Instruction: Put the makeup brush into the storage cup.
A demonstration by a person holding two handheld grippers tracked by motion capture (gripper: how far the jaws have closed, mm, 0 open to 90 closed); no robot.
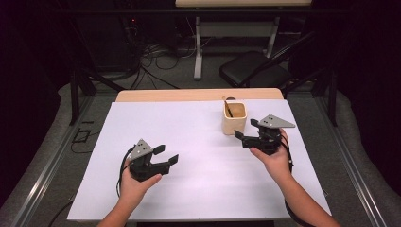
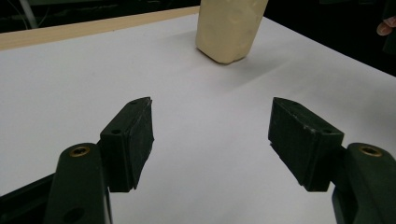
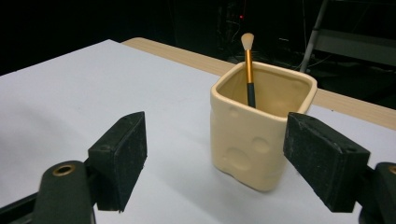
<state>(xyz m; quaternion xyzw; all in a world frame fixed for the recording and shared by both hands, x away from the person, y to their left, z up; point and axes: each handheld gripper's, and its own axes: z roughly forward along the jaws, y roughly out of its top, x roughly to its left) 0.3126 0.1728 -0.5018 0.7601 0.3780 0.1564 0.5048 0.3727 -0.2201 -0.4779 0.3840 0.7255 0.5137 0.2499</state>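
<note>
We judge this the approach step — our right gripper (image 3: 215,161), jaws apart and empty, sits just beside the square cream ceramic cup (image 3: 261,128) holding the gold-handled brush (image 3: 249,70), our left gripper (image 1: 165,155) also apart, well off from the cup — next we close in.

The white sheet (image 1: 189,156) lies bare around the left gripper (image 1: 166,154). At the far right, only the cream cup (image 1: 234,118) with a brush (image 1: 228,108) blocks the right gripper (image 1: 246,128).

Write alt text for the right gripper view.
A cream square cup holding an upright makeup brush stands on a white table cover, just ahead of the open right hand-held gripper, nearer one jaw than the other.
</note>
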